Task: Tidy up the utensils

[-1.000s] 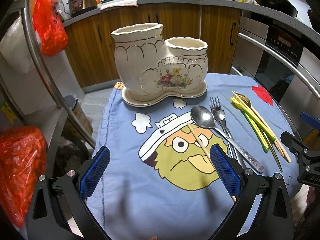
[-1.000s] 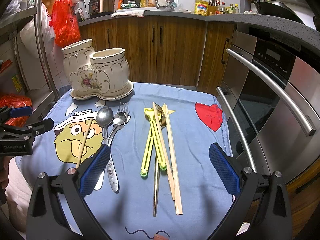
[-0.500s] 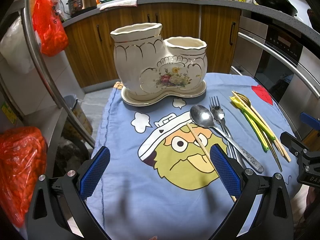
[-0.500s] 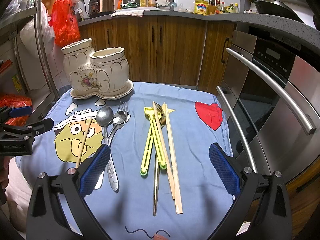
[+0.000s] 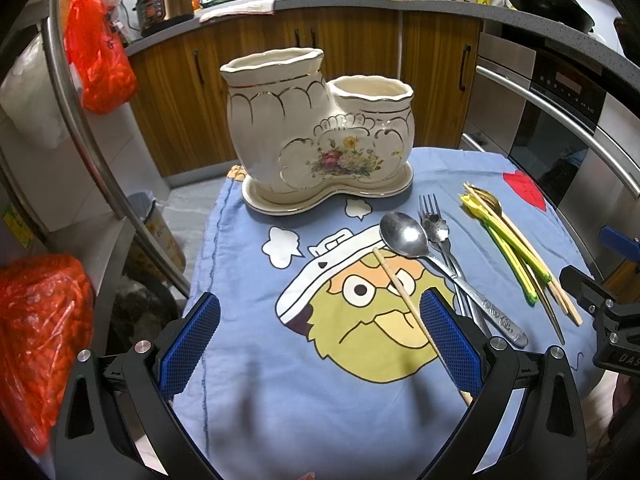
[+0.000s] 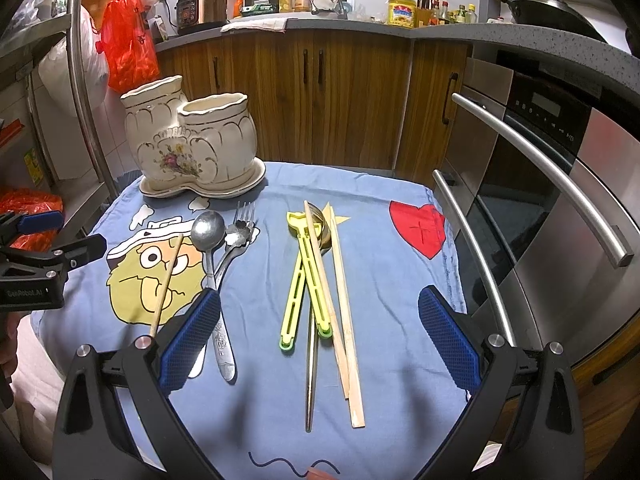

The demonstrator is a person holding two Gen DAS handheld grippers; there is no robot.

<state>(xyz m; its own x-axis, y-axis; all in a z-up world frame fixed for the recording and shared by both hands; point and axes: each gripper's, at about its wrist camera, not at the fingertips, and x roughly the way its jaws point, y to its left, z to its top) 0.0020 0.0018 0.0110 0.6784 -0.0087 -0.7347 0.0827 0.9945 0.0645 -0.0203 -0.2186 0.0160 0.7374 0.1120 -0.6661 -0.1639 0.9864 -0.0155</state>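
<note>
A cream two-pot ceramic utensil holder (image 5: 316, 136) (image 6: 192, 148) stands empty on its saucer at the far left of the blue cloth. A steel spoon (image 5: 404, 236) (image 6: 207, 232), a fork (image 5: 434, 220) (image 6: 240, 232) and a single wooden chopstick (image 5: 404, 300) (image 6: 166, 280) lie in the middle. Yellow-green chopsticks (image 6: 306, 280) (image 5: 508, 248), wooden chopsticks (image 6: 344, 300) and a gold spoon (image 6: 316, 232) lie further right. My left gripper (image 5: 320, 344) is open and empty above the cloth's near left. My right gripper (image 6: 316, 340) is open and empty above the chopsticks' near ends.
The blue cartoon cloth (image 6: 384, 264) covers a small table. A steel oven front with bar handles (image 6: 540, 184) stands at the right. A metal rack with red bags (image 5: 44, 320) is at the left. Wooden cabinets (image 6: 320, 80) are behind.
The left gripper has drifted very slightly; the utensils and the right gripper have not moved.
</note>
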